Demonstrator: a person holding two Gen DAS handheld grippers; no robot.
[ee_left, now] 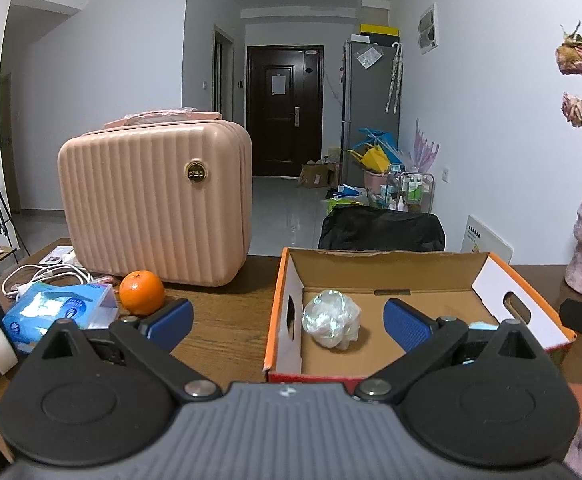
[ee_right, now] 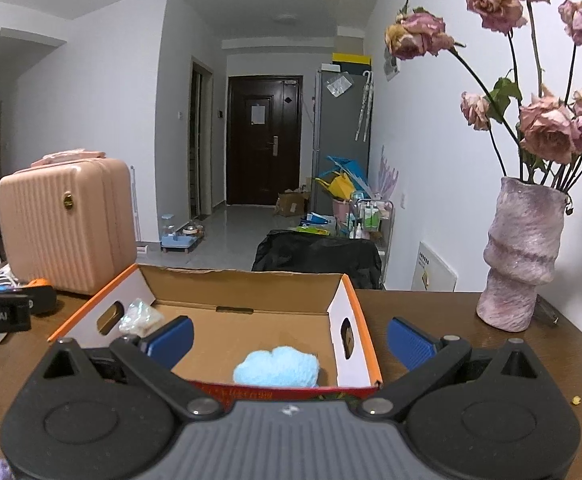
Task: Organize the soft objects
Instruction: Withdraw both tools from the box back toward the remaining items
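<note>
Left wrist view: the left tongs point(ee_left: 289, 322) hang spread wide and empty over the near wall of the cardboard box point(ee_left: 387, 258), and the crumpled plastic bundle point(ee_left: 332, 319) sits on the box floor toward its left wall. It is roundish, no real long axis (slightly taller than wide, perhaps). An orange point(ee_left: 142, 293) and a tissue pack point(ee_left: 57, 310) wait on the surface outside.

Right wrist view: the right tongs point(ee_right: 289, 344) are also wide apart, holding nothing. The blue fluffy piece point(ee_right: 277, 370) lies just inside the near wall, long axis left to right. Best next move, judging by this: pull back level, clear of the rim, then fetch the tissue pack.
</note>
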